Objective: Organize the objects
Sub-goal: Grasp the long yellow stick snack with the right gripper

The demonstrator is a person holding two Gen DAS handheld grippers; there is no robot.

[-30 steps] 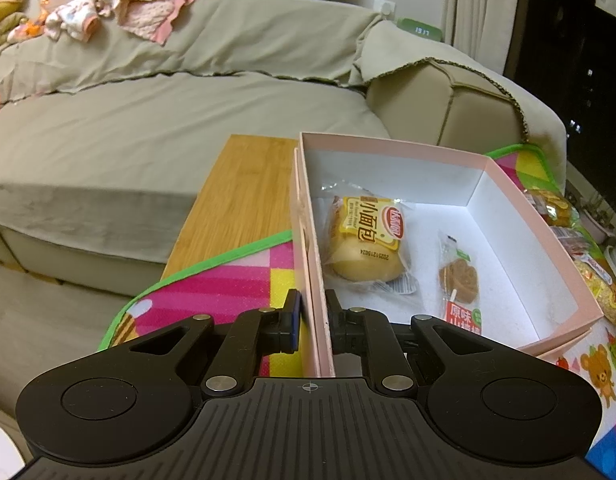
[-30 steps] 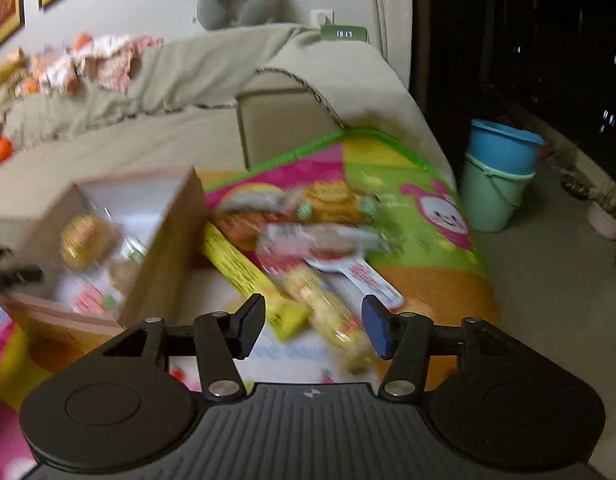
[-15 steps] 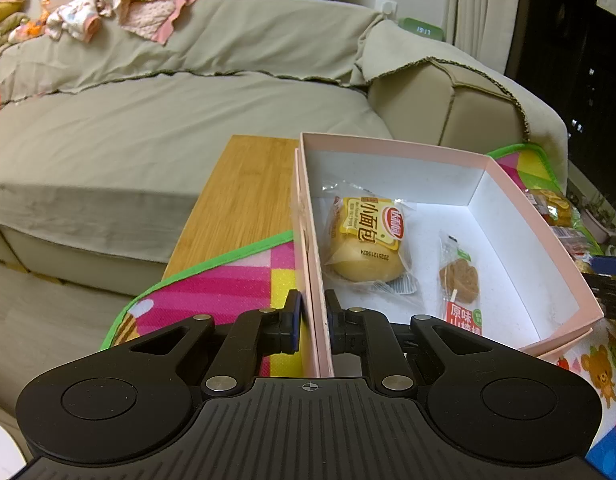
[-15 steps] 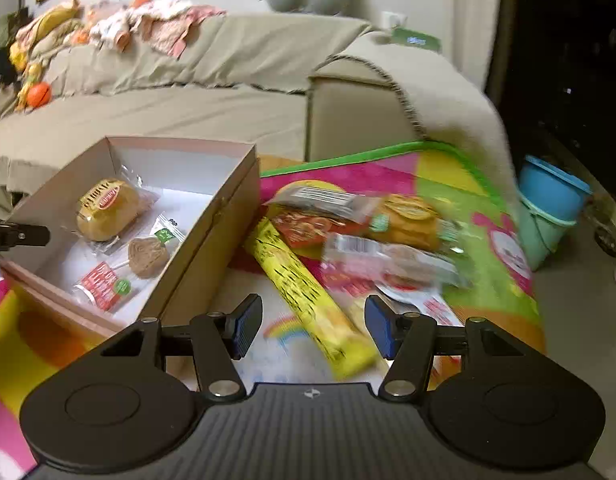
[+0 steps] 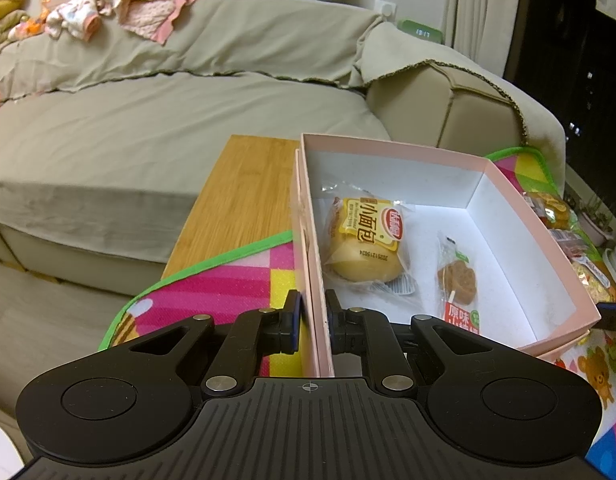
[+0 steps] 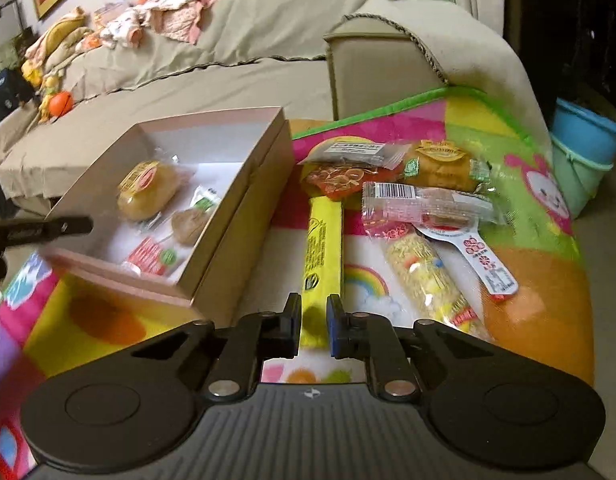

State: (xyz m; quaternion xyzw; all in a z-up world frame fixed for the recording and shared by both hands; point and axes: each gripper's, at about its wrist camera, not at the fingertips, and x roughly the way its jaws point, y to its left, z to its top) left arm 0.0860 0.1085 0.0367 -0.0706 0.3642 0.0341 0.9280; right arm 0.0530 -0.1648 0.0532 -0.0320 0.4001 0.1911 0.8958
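Left hand-held gripper [image 5: 311, 316] clamping pink box [image 5: 548, 248] wall, right hand-held gripper [image 6: 313, 322] pinching yellow snack bar [image 6: 322, 248]

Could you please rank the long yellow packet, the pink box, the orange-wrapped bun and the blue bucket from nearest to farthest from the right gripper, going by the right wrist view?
1. Long yellow packet: its near end between the right gripper fingers.
2. Pink box: left, just beyond.
3. Orange-wrapped bun: farther, right of centre.
4. Blue bucket: far right, on the floor.

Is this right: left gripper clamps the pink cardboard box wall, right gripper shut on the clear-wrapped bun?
Not quite. The right gripper is shut on the long yellow snack stick, per the right wrist view. The left gripper does clamp the pink cardboard box wall.
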